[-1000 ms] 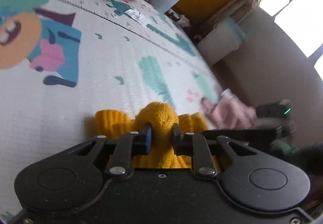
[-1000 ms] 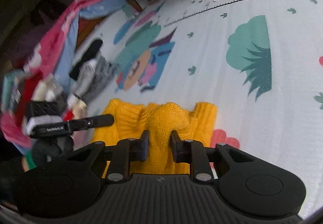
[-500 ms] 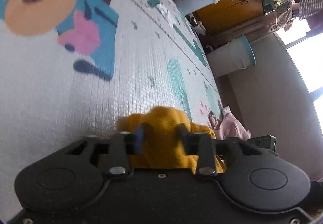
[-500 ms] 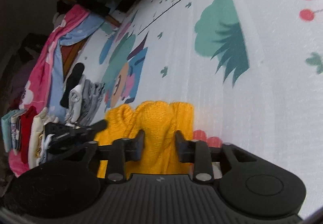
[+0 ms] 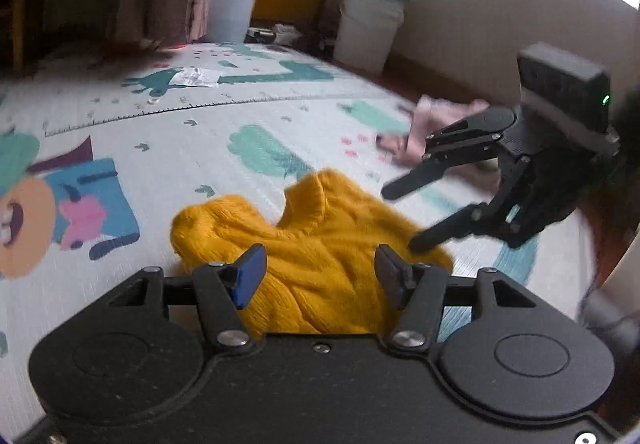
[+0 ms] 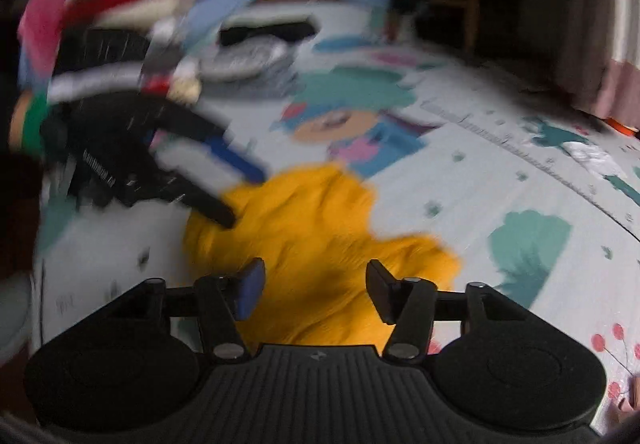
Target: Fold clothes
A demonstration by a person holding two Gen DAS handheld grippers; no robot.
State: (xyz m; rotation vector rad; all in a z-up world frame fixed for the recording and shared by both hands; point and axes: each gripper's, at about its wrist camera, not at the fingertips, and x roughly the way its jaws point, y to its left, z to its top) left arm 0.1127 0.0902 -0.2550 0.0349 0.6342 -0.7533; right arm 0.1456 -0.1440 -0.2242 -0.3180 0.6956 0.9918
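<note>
A yellow knit sweater [image 5: 320, 240] lies bunched on the printed play mat [image 5: 180, 140]. My left gripper [image 5: 318, 276] is open just above its near part, holding nothing. My right gripper [image 5: 404, 216] shows at the right of the left wrist view, open, its lower finger near the sweater's right edge. In the blurred right wrist view the sweater [image 6: 316, 240] lies under my open right gripper [image 6: 316, 284], and the left gripper [image 6: 240, 196] shows at the left, open, at the sweater's left edge.
A pink garment [image 5: 432, 128] lies on the mat behind the right gripper. Two white buckets [image 5: 230, 0] [image 5: 368, 28] and a curtain stand at the mat's far edge. A pile of folded and loose clothes [image 6: 160, 16] lies at the far left of the right wrist view.
Both grippers have opened and let go of the yellow sweater, which now lies on the mat. Both have lifted and swung, so the views have turned.
</note>
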